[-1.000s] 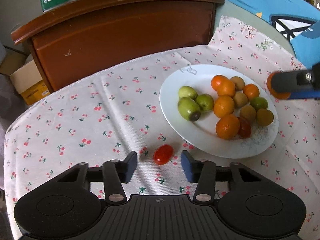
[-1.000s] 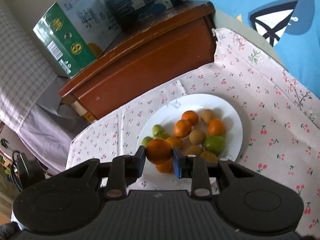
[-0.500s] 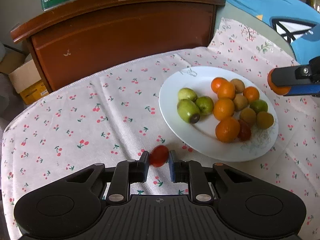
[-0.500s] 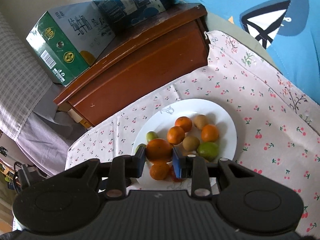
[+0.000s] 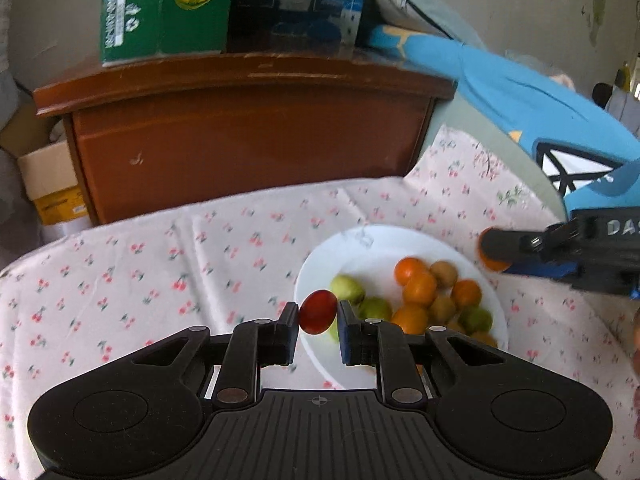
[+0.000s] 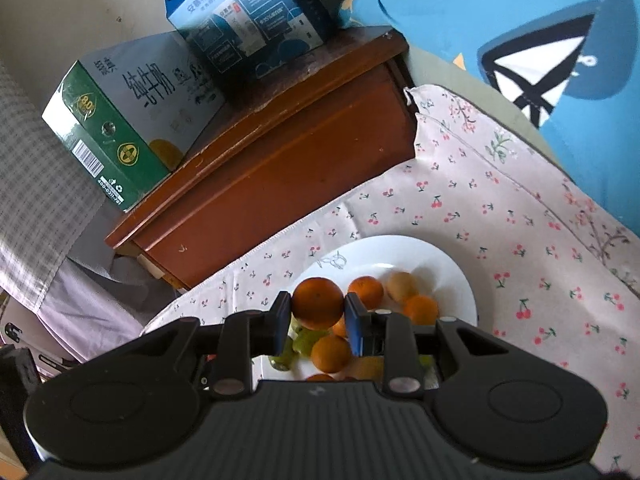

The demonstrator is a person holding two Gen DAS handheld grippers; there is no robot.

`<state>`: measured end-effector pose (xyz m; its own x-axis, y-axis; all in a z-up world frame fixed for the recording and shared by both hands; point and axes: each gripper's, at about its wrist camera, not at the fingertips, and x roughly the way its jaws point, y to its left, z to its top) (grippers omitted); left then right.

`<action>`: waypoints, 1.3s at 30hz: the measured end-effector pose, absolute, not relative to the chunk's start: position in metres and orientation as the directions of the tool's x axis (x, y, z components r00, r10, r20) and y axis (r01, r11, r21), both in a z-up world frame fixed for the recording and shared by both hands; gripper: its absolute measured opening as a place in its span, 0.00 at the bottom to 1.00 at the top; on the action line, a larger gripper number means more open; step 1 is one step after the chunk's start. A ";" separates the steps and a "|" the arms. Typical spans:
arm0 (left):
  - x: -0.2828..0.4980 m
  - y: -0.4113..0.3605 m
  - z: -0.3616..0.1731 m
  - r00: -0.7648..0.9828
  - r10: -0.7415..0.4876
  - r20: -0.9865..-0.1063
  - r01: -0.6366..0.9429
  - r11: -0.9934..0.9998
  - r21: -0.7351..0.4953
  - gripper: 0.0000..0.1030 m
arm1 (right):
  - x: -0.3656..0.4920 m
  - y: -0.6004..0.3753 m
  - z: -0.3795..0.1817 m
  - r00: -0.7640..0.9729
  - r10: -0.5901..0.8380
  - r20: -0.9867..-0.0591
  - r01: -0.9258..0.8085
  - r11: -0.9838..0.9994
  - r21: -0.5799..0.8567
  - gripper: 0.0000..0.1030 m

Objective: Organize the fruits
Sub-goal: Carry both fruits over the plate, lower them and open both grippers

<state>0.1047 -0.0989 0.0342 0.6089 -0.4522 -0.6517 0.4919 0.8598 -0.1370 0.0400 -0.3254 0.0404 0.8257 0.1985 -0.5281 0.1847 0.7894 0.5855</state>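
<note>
Two claws each hold a fruit above the cloth-covered surface (image 5: 132,280). The left claw (image 5: 318,320) is clamped on a small red tomato (image 5: 318,312), its pads pressing both sides; the tomato is lifted clear of the cloth and, in the left wrist view, sits in front of the near left rim of the plate (image 5: 360,240). The right claw (image 6: 318,314) is clamped on an orange (image 6: 318,304), held above the plate (image 6: 452,272). From the left wrist view the right claw (image 5: 490,256) reaches in from the right edge, the orange (image 5: 494,266) only partly visible behind its finger, over the plate's far right rim.

The plate is white and lies on the cherry-print cloth. On it rest several oranges (image 5: 420,290), brownish kiwis (image 5: 444,274) and green fruits (image 5: 348,288), all close together, many touching. Part of the pile is hidden behind the claw bodies in both views.

Behind the surface stands a dark wooden cabinet (image 5: 248,136). On top of it sit a green carton (image 6: 116,124) and a blue carton (image 6: 244,20), side by side. A blue cloth (image 6: 540,40) lies at the right.
</note>
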 end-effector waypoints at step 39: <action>0.116 -0.146 0.026 0.572 -0.512 -0.642 0.529 0.828 -0.189 0.44 | 0.095 -0.322 0.008 0.794 0.222 -0.566 0.220 0.764 0.607 0.31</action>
